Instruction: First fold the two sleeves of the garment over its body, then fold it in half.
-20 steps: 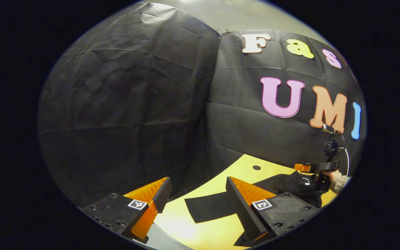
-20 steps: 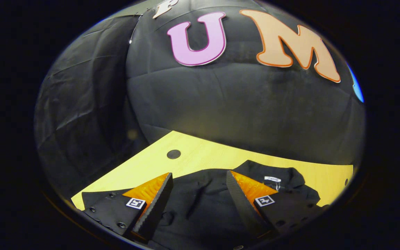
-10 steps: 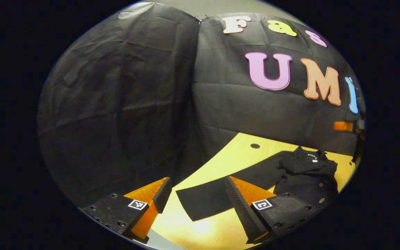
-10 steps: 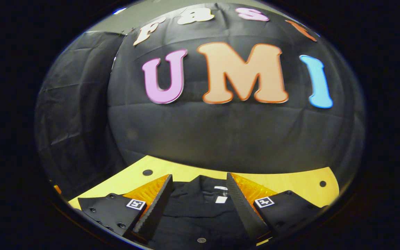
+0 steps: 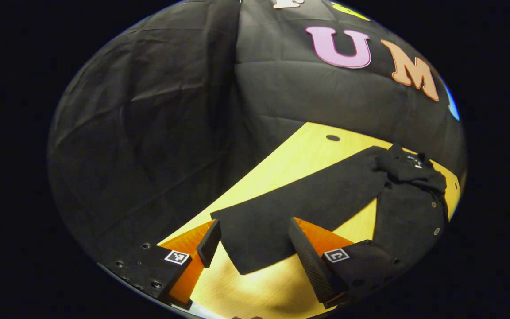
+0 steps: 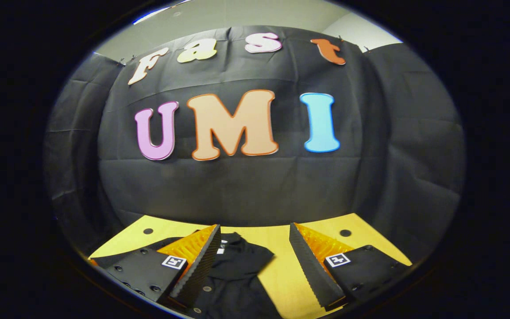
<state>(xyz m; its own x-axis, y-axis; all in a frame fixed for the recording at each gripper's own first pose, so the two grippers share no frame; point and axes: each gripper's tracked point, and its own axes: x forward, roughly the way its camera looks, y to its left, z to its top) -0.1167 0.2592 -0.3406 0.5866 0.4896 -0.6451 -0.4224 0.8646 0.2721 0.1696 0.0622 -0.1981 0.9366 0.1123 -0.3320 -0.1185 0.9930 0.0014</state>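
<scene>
First step in hand: one sleeve approached, neither sleeve folded yet.

In the left gripper view, the left gripper (image 5: 250, 248) is seen with jaws spread and empty, poised above the cuff end of the sleeve (image 5: 299, 208), which lies flat and stretched away from the body of the garment (image 5: 410, 208) on the table (image 5: 281, 283). The cuff is judged the next thing to be pinched, then carried across onto the body. In the right gripper view, the right gripper (image 6: 255, 261) is likewise spread wide and holds nothing; the rumpled collar (image 6: 241, 257) is seen between its fingers, farther off. The far sleeve is not made out.
</scene>
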